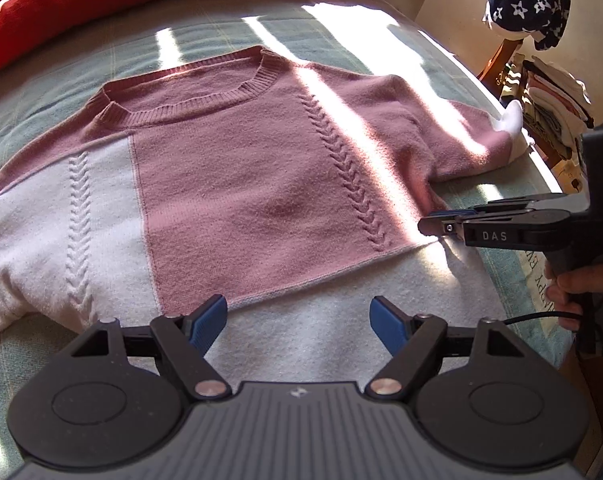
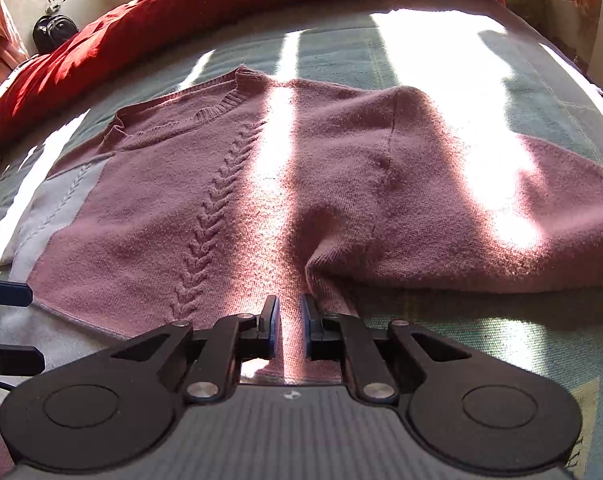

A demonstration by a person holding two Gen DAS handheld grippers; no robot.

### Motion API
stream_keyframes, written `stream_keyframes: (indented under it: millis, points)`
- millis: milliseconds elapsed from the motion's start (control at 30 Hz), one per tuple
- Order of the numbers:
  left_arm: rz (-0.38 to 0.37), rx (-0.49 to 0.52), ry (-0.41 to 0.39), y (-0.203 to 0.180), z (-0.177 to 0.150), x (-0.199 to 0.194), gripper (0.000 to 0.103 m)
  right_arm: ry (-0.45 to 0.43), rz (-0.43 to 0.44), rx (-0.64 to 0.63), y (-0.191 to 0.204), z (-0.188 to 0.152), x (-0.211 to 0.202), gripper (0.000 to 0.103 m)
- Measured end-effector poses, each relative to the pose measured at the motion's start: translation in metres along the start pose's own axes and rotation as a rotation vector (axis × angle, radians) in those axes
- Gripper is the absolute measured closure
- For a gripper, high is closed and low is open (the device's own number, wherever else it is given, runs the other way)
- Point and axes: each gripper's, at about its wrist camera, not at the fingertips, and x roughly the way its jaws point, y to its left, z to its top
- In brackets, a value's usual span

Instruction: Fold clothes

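left gripper (image 1: pixel 297 322) gapes over sweater (image 1: pixel 237 168) hem | right gripper (image 2: pixel 290 322) nips sweater's side edge

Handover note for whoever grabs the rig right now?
Left tool: open, empty, hovering over the white hem band of the sweater.
Right tool: fingers nearly together at the sweater's side edge near the underarm; whether cloth is pinched, I cannot tell.
Sweater lies face up and flat on the bed, neck away from you, its right-hand sleeve bunched.
Done: spread out only.
Left: every fold.
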Motion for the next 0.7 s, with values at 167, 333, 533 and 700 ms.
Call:
stream_keyframes:
  millis: [167,333,533,700]
  points:
    - [0.012,-0.017,-0.024,0.008,-0.001,-0.006,0.024,-0.023,-0.012,0.026,-0.01,-0.013,-0.04,0.082]
    - [0.022,-0.017,-0.039,0.01,0.004,-0.005,0.024,-0.167,-0.133,0.051,-0.034,0.033,-0.041,0.058]
    - [0.014,-0.013,-0.038,0.009,0.011,0.0,0.024,-0.137,-0.195,0.184,-0.085,0.053,-0.03,0.058]
    - [0.011,-0.006,-0.041,0.007,0.02,0.005,0.024,-0.257,-0.195,0.349,-0.138,0.032,-0.085,0.058]
